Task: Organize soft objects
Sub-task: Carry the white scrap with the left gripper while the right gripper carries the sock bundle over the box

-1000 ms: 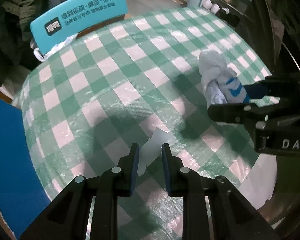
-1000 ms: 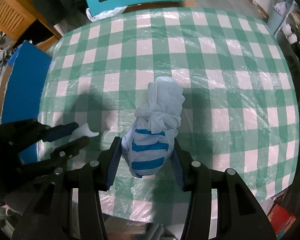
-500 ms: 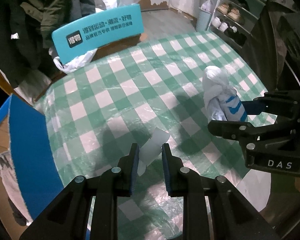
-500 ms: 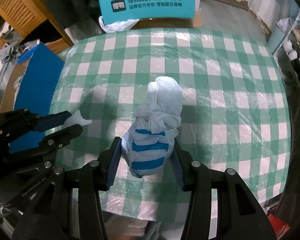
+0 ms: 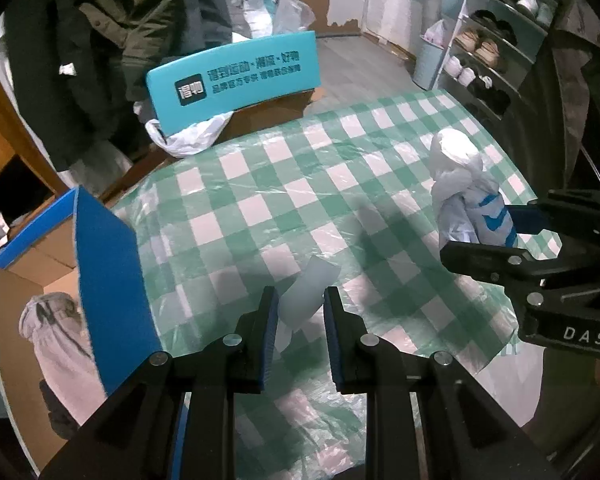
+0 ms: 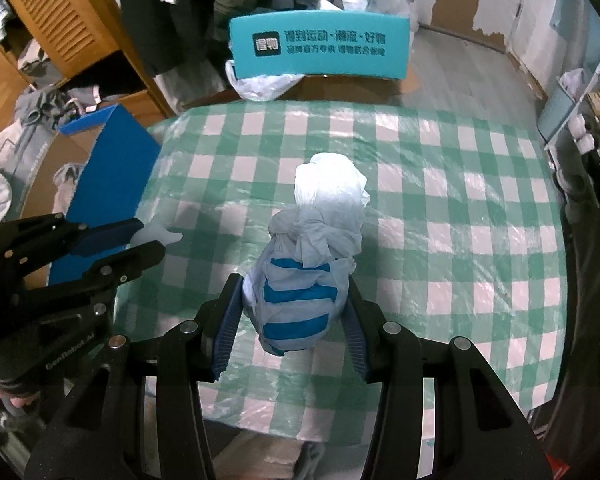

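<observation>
left gripper [image 5: 300, 312]: fingers narrow, clamping small pale blue cloth piece [image 5: 306, 294] above green-white checked tablecloth [image 5: 260, 200] | right gripper [image 6: 292, 316]: fingers wide, gripping knotted white-blue striped cloth bundle [image 6: 312, 264] | left view only: shoe rack [image 5: 496, 40]

shoe rack [image 5: 496, 48] cropped, grey garment [image 5: 56, 344] half-hidden

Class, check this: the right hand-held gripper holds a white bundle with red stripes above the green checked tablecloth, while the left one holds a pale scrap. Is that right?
Not quite: the stripes are blue, not red, as the right wrist view shows. The right hand-held gripper holds the bundle above the tablecloth, and the left hand-held gripper holds the pale scrap.
</observation>
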`<state>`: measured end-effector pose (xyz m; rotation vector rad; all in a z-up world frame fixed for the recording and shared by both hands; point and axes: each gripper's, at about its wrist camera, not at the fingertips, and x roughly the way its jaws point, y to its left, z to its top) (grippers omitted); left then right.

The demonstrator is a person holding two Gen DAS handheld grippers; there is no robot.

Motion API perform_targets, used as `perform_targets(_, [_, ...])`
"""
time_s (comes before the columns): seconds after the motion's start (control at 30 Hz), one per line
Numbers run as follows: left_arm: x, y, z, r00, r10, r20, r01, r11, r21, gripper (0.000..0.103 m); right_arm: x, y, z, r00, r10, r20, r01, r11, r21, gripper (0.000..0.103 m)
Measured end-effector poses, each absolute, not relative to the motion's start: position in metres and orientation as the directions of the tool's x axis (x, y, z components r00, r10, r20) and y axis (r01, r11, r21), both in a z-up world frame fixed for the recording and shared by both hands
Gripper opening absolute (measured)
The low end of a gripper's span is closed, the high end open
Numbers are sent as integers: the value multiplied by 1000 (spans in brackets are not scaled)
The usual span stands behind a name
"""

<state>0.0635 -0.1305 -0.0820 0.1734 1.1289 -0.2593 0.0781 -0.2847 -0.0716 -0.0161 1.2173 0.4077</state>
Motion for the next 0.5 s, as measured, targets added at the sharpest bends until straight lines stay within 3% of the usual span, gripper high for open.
perform_targets(0.5, [51,-97,-61,438,-80,-895,237,971,29,23,79,-254,-49,301,324,-897,-368,907,204,47])
